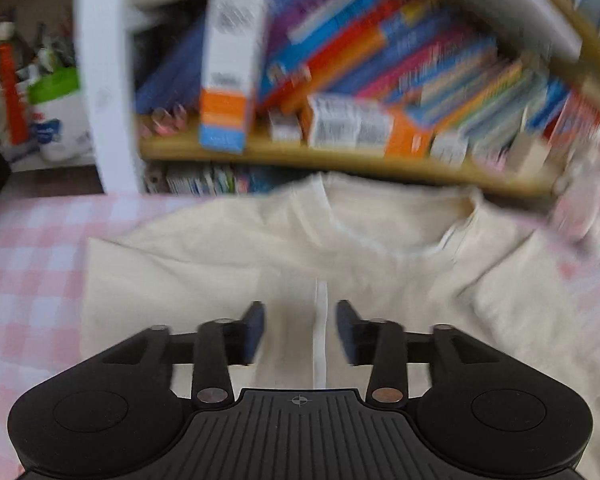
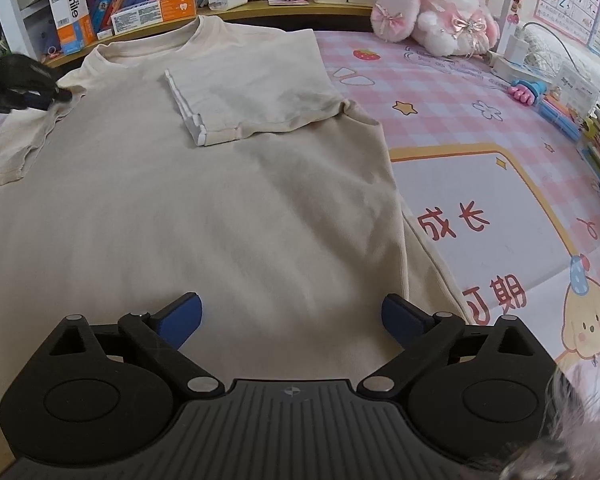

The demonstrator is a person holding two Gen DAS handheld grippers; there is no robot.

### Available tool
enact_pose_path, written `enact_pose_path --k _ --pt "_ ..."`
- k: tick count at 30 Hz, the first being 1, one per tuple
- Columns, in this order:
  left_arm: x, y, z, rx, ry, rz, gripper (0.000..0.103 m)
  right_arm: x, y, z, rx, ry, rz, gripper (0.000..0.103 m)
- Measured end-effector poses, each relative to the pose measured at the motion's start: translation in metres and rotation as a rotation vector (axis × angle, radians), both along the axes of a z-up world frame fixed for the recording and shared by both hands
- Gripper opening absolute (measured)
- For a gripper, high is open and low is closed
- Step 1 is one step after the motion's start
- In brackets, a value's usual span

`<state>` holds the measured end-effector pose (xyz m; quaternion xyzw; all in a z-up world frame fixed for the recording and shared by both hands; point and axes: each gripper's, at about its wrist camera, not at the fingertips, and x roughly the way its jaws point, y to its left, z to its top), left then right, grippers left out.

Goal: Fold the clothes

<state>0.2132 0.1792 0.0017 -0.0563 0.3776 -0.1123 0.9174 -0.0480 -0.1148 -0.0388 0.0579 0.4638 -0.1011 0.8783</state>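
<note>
1. Pink checked cover (image 2: 440, 92): one, printed with stars and red characters; it bears everything else.
2. Cream T-shirt (image 2: 220, 208): one, spread flat on the cover, collar toward the bookshelf (image 2: 236, 8). One sleeve (image 2: 252, 96) is folded inward over the chest; the other sleeve (image 2: 16, 148) lies out at the far side.
3. Grippers: two. The right gripper (image 2: 292, 316) hangs above the shirt's lower body, jaws spread wide, blue pads clear of the cloth, nothing between them. The left gripper (image 1: 300, 332) has jaws partly apart, pads not pressing anything; the shirt's chest and collar lie ahead of and beneath them.
4. Plush toy (image 2: 436, 12): one, white and pink, at the far edge.
5. View differences: the right wrist view alone shows the folded sleeve, the plush toy and the left gripper's tip just beside the shirt's shoulder. The left wrist view is motion-blurred; it alone shows a green-lidded tub (image 1: 58, 116) beside the shelf post.
</note>
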Motion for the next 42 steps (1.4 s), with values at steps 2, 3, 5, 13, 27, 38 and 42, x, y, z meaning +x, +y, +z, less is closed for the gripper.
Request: enact_pose_path --k 2,3,5,13,27,38,42 --pt "-0.018 0.006 0.006 -0.005 -0.026 0.012 0.05 0.002 0.0 0.0 0.001 0.0 -0.001 0.098" --pt "-0.028 0.008 0.006 0.006 -0.028 0.002 0.05 0.002 0.0 0.0 0.001 -0.001 -0.002 0.098" --pt "-0.052 0.005 0.002 0.056 -0.031 -0.033 0.05 0.003 0.0 -0.001 0.001 -0.004 -0.004 0.099" --pt "-0.11 -0.039 -0.036 0.34 -0.09 -0.178 0.032 0.005 0.006 -0.001 -0.002 -0.005 0.0 0.1" --pt "-0.02 0.101 -0.011 -0.081 0.059 0.148 0.028 -0.004 0.015 0.0 0.001 0.003 0.007 0.1" --pt "0.051 0.137 -0.051 -0.211 0.193 0.195 0.0 -0.018 0.025 0.002 -0.01 0.04 -0.066 0.1" --pt "0.063 0.133 -0.042 -0.135 0.137 0.159 0.0 -0.021 0.028 0.002 -0.013 0.04 -0.1 0.1"
